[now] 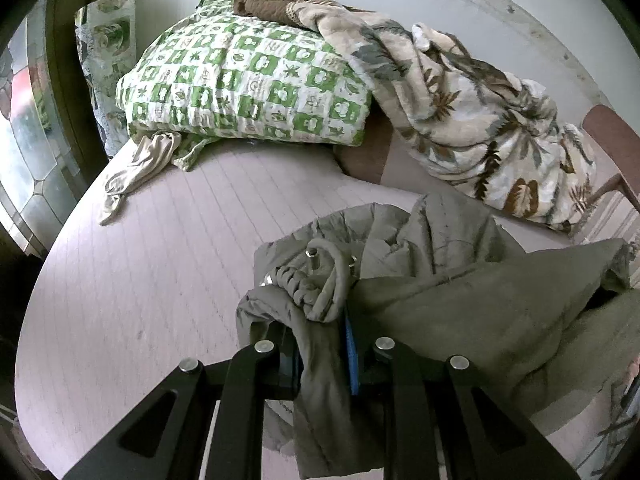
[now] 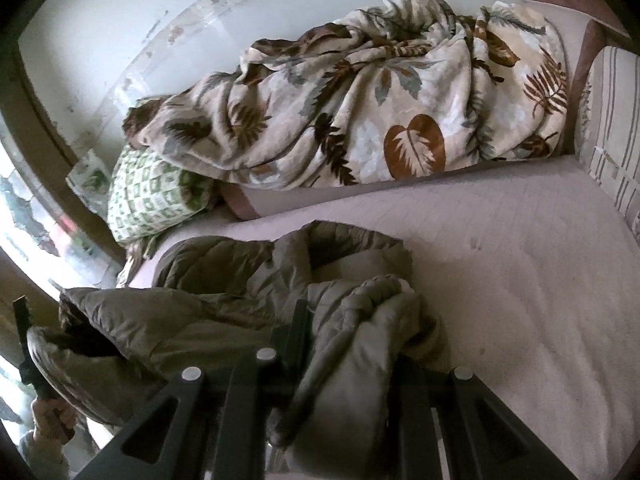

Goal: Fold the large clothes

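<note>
An olive-grey padded jacket (image 1: 460, 304) lies bunched on the pale pink mattress (image 1: 152, 280), its drawcord with metal toggles (image 1: 312, 258) on top. My left gripper (image 1: 322, 344) is shut on a fold of the jacket near the cord. In the right wrist view the jacket (image 2: 224, 268) spreads to the left, and my right gripper (image 2: 348, 340) is shut on another quilted fold of it. Cloth hides the right fingertips. The left gripper (image 2: 24, 340) and the hand holding it (image 2: 48, 412) show at the far left edge.
A green-and-white checked quilt (image 1: 248, 84) and a leaf-patterned blanket (image 1: 472, 120) are piled along the wall. A beige cloth (image 1: 136, 172) lies on the mattress near the window. A striped cushion (image 2: 608, 132) stands at the right end of the mattress (image 2: 520, 280).
</note>
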The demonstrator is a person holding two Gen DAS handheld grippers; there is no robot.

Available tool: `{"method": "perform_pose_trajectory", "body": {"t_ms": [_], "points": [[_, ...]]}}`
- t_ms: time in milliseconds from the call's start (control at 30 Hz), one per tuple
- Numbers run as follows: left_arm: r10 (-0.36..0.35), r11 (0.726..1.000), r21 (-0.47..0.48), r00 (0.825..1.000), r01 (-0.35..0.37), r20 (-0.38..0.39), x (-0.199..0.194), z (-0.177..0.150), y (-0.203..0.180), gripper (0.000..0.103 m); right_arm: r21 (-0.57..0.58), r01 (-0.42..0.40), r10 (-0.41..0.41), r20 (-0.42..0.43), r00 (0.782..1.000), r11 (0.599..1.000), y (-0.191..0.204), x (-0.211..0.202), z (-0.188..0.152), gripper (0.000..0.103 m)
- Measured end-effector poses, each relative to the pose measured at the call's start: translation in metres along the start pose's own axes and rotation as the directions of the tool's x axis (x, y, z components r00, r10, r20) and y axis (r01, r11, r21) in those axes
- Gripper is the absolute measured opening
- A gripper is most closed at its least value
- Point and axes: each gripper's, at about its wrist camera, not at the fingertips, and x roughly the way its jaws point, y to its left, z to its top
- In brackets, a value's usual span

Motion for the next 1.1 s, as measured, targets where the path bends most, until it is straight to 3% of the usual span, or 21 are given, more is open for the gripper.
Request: {"method": "perform_pose_trajectory", "body": {"t_ms": [500, 1100], "points": [[0.128, 0.987, 0.092, 0.992, -0.129, 0.015, 0.057, -0.002, -0.018, 0.019, -0.009, 0.091, -0.091, -0.047, 0.995, 0.996, 0.004, 0.057, 0.021, 0.018], [0.13, 0.984, 0.123, 0.991, -0.127, -0.015, 0.088, 0.005, -0.015, 0.019, -0.001, 0.132, -0.131, -0.113, 0.985, 0.991, 0.0, 0.104, 0.031, 0.018]]}}
